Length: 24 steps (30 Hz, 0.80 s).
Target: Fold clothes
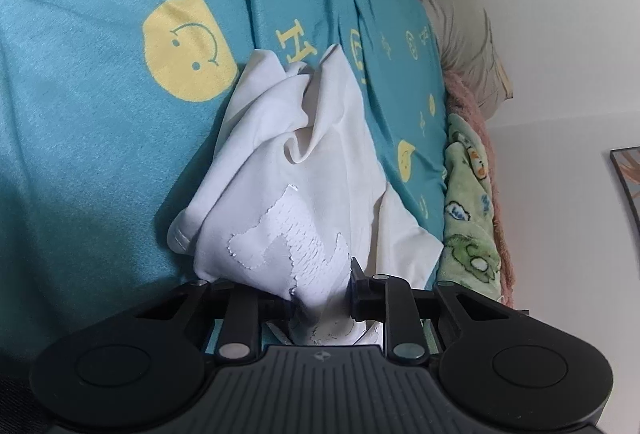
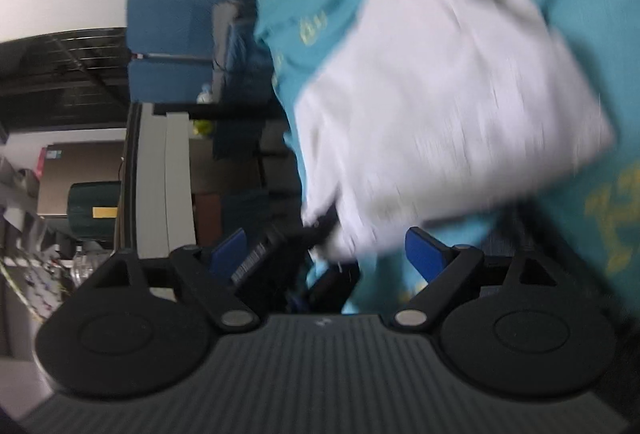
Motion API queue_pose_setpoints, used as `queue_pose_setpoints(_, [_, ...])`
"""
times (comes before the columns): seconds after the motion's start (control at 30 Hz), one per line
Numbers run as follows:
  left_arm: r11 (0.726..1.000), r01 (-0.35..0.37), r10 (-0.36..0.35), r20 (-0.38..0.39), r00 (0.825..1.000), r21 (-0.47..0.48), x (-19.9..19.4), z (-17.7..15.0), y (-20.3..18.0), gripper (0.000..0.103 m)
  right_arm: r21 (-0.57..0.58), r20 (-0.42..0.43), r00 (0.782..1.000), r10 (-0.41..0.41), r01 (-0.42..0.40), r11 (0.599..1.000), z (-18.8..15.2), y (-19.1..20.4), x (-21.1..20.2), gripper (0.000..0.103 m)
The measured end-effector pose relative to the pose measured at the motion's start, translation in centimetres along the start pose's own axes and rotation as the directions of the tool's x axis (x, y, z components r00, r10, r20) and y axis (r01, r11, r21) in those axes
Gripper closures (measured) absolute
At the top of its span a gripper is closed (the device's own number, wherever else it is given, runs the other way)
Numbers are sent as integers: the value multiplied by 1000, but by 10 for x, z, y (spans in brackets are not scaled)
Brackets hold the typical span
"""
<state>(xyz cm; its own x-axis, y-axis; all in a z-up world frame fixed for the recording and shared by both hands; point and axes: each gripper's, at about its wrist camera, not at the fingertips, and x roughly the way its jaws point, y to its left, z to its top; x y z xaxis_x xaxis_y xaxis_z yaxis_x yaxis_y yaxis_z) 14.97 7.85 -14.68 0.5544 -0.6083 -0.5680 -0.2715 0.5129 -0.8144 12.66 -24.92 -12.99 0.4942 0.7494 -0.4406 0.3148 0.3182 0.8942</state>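
The left gripper is clamped on a bunched edge of the white garment, crumpled mid-bed on the teal bedspread, while the right gripper stands wide apart, holding nothing; it seems an early spreading step, and next the right likely needs another edge.

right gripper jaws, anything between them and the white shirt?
Hard to call: right wrist view is blurred. The right gripper stands open just short of the white shirt; only teal bedspread and a dark, unclear object show there.
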Motion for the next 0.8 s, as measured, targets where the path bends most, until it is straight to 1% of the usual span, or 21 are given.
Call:
queue_pose_setpoints(0.07, [1000, 16, -16, 11, 1000, -1, -2, 0, -1, 80, 36, -28, 1000, 0, 1, 999, -6, -7, 11, 14])
queue_pose_setpoints(0.17, [999, 33, -32, 26, 999, -12, -5, 0, 0, 82, 120, -17, 997, 74, -71, 990, -10, -21, 22, 14])
queue_pose_setpoints(0.2, [999, 41, -40, 32, 999, -18, -6, 0, 1, 83, 144, -4, 996, 85, -84, 986, -10, -25, 24, 14])
queue_pose_setpoints(0.3, [997, 69, -67, 54, 996, -32, -10, 0, 2, 84, 180, 43, 997, 65, -72, 981, -6, -35, 25, 15])
queue_pose_setpoints(0.33, [996, 78, -76, 60, 995, -35, -11, 1, 2, 84, 192, 63, 997, 55, -66, 979, -5, -38, 24, 16])
queue_pose_setpoints(0.4, [995, 92, -89, 69, 994, -38, -13, 1, 2, 84, 208, 131, 991, 22, -49, 977, -4, -42, 18, 16])
queue_pose_setpoints(0.47, [994, 97, -94, 71, 993, -39, -13, 1, 1, 84, 211, 208, 978, -13, -32, 977, -2, -44, 8, 23])
queue_pose_setpoints(0.53, [994, 103, -99, 74, 992, -40, -13, 1, 1, 85, 218, 265, 963, -39, -21, 976, -1, -47, 2, 23])
queue_pose_setpoints(0.57, [994, 105, -102, 75, 992, -41, -13, 1, 1, 85, 224, 288, 956, -49, -18, 975, -1, -49, 0, 26])
queue_pose_setpoints(0.63, [993, 111, -107, 77, 991, -41, -13, 1, 0, 85, 232, 329, 942, -68, -11, 973, -2, -52, -3, 37])
queue_pose_setpoints(0.7, [993, 114, -110, 80, 991, -40, -14, 1, 0, 85, 226, 345, 935, -83, 3, 974, -3, -51, -4, 47])
queue_pose_setpoints(0.77, [992, 120, -116, 85, 990, -35, -16, 1, -2, 85, 209, 362, 928, -89, 12, 978, -3, -48, -6, 63])
queue_pose_setpoints(0.8, [992, 122, -119, 88, 989, -28, -17, 1, -3, 86, 193, 374, 924, -84, 12, 981, -2, -46, -8, 66])
